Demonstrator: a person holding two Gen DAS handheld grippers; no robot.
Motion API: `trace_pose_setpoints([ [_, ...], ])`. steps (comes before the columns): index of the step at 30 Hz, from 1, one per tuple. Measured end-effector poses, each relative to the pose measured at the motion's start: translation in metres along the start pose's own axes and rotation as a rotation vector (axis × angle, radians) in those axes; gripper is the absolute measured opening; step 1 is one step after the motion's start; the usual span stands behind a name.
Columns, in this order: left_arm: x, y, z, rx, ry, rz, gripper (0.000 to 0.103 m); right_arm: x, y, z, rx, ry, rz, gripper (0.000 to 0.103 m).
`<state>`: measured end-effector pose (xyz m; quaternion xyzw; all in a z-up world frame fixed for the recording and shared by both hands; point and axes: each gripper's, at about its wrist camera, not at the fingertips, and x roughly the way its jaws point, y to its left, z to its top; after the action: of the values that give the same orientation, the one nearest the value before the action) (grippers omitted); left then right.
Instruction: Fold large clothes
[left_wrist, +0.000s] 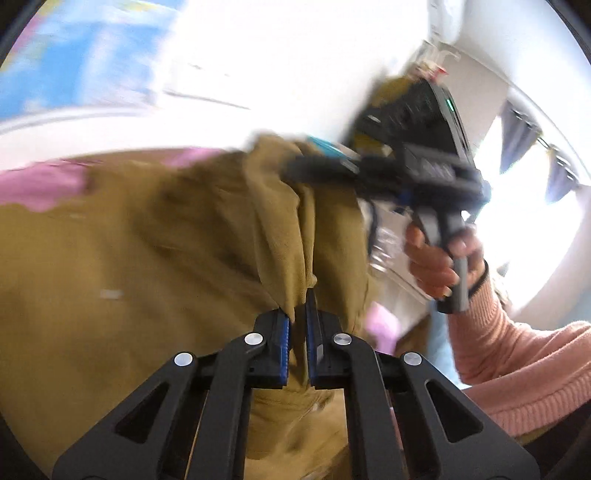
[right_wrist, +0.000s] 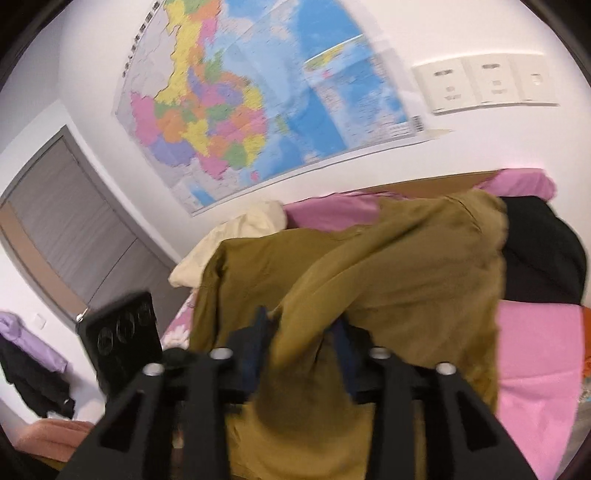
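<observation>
Map (right_wrist: 258, 99) behind gripper-held garment (right_wrist: 369, 266)

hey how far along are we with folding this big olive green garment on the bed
Early stage. Done: both grippers have hold of the olive garment; the left gripper pinches a bunched edge and the right gripper has cloth between its fingers. In hand: the garment is lifted and hangs rumpled over the pink bedsheet. Left: spreading it flat and making every fold; no neat fold shows yet. A black garment lies unfolded behind.
</observation>
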<state>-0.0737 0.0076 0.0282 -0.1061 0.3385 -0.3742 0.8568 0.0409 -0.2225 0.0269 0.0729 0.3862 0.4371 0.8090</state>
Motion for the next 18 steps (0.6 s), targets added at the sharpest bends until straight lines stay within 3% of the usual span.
trace_pose_setpoints([
  [1,-0.014,0.009,0.001,-0.011,-0.007,0.059,0.008,0.007,0.005,0.002,-0.034,0.023,-0.003,0.058],
  [2,-0.030,0.024,0.001,-0.028,-0.006,0.158,0.008,0.013,0.009,0.003,-0.052,0.038,-0.010,0.067],
  [3,-0.038,0.038,0.003,-0.046,-0.003,0.202,0.008,0.019,0.011,0.003,-0.055,0.052,-0.010,0.077],
  [5,-0.055,0.069,0.002,-0.115,0.035,0.337,0.008,0.025,0.010,0.002,-0.076,0.084,0.000,0.078],
  [8,-0.073,0.113,-0.003,-0.191,0.109,0.474,0.008,0.024,-0.008,-0.001,-0.077,0.083,-0.068,0.081],
  [12,-0.080,0.152,-0.007,-0.266,0.161,0.515,0.020,0.022,-0.061,0.000,0.015,0.047,-0.221,0.081],
  [16,-0.075,0.162,-0.006,-0.259,0.176,0.515,0.051,0.038,-0.109,0.005,0.097,0.042,-0.303,0.082],
  [18,-0.071,0.159,-0.006,-0.237,0.192,0.513,0.068,0.052,-0.128,0.013,0.123,0.037,-0.337,0.088],
])
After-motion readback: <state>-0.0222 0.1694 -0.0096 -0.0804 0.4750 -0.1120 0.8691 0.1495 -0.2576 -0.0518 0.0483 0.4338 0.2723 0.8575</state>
